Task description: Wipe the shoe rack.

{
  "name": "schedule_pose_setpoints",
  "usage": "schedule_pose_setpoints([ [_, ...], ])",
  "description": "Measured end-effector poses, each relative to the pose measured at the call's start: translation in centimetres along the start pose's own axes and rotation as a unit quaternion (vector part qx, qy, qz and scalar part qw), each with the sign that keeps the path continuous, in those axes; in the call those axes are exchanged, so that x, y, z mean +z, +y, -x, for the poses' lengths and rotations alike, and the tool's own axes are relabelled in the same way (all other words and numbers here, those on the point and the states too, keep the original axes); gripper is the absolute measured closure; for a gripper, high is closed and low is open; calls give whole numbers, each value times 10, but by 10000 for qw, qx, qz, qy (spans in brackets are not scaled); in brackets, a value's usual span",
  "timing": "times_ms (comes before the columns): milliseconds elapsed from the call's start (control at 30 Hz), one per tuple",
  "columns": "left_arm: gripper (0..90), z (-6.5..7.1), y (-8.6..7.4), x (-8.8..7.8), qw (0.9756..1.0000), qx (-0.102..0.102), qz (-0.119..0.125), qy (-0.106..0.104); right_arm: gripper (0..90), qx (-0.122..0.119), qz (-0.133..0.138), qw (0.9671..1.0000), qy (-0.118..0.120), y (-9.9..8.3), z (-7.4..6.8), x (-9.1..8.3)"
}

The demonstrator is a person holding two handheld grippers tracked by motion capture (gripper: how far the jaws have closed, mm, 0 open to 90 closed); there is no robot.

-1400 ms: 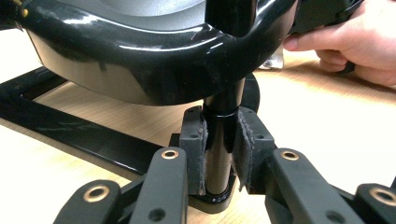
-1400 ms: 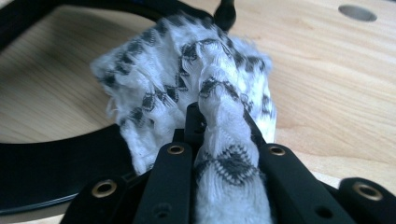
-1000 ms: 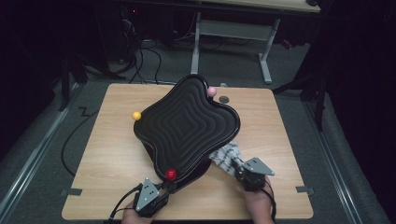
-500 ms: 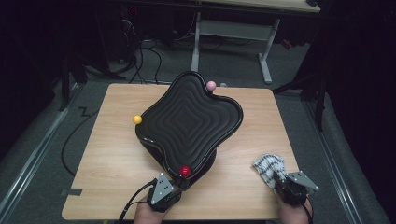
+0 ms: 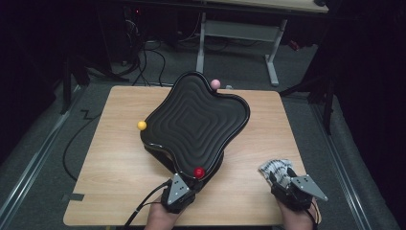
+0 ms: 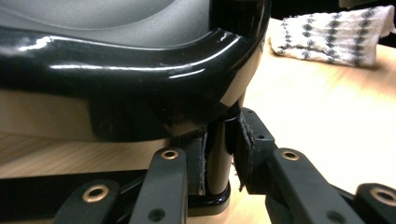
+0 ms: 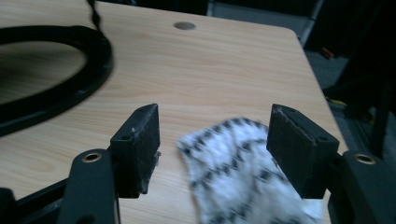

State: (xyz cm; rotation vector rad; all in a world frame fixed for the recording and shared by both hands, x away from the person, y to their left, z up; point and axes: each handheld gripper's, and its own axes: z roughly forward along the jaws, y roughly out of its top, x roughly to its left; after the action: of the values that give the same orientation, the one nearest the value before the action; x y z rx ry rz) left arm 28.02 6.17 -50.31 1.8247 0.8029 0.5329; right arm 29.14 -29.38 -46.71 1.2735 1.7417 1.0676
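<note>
A glossy black wavy tray (image 5: 196,120) stands raised on the wooden table (image 5: 115,167), with a red ball (image 5: 198,172), a yellow ball (image 5: 141,125) and a pink ball (image 5: 215,84) at its corners. My left gripper (image 5: 190,183) is at the near corner by the red ball, shut on a black post (image 6: 218,154) under the tray's rim (image 6: 140,70). At the front right, my right gripper (image 5: 282,176) has just been opening; its pads (image 7: 140,140) stand apart from the black-and-white patterned cloth (image 7: 233,177) lying on the table between them. The cloth (image 6: 331,35) lies beyond the tray.
Beyond the table's far edge are a desk frame (image 5: 234,33) and cables (image 5: 153,62) on the grey floor. A cable (image 5: 148,201) trails from my left gripper over the front edge. Bare wood lies left of the tray and between the two grippers.
The right gripper carried the cloth rightward away from the tray, then opened its jaws and let it go. The left gripper shifted right, and the tray's near corner swung with it.
</note>
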Motion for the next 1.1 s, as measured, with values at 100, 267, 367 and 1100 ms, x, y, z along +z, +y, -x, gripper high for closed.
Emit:
schedule_pose_setpoints([
  [100,745,7,6,16,10000,55,17,37,345,-71,77,9998,188,3,-12,-1],
  [267,743,15,14,37,9999,-9,38,117,341,-167,82,9991,389,5,-27,1],
  [367,726,16,17,40,9999,-115,8,82,346,-141,107,9984,542,6,-32,1],
  [1100,465,-64,-18,-57,9907,-386,79,1306,469,-416,-259,9804,1908,-1,-145,38],
])
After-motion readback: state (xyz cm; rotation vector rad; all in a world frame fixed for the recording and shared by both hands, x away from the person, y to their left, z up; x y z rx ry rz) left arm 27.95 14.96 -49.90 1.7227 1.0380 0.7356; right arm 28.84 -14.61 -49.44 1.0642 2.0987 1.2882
